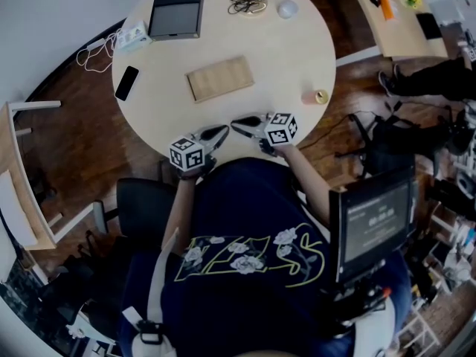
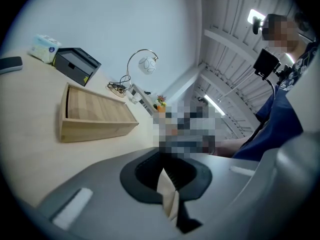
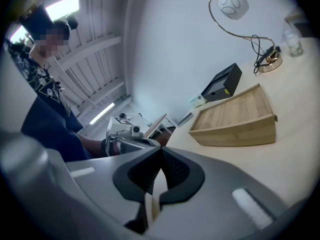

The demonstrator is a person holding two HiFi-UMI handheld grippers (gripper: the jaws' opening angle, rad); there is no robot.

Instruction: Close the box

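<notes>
Box (image 1: 220,78) is sitting mid-table (image 1: 297,50), upper centre of the head view, with its wooden top lying flat and no interior showing in any view, so I'm reading it as closed. A thin dark gap at one end in the left gripper view is leaving full seating unconfirmed. Left gripper (image 1: 221,132) and right gripper (image 1: 238,125) are sitting at the near table edge, centre frame, well apart from the box. Both have their jaws pressed together, pinching nothing.
</notes>
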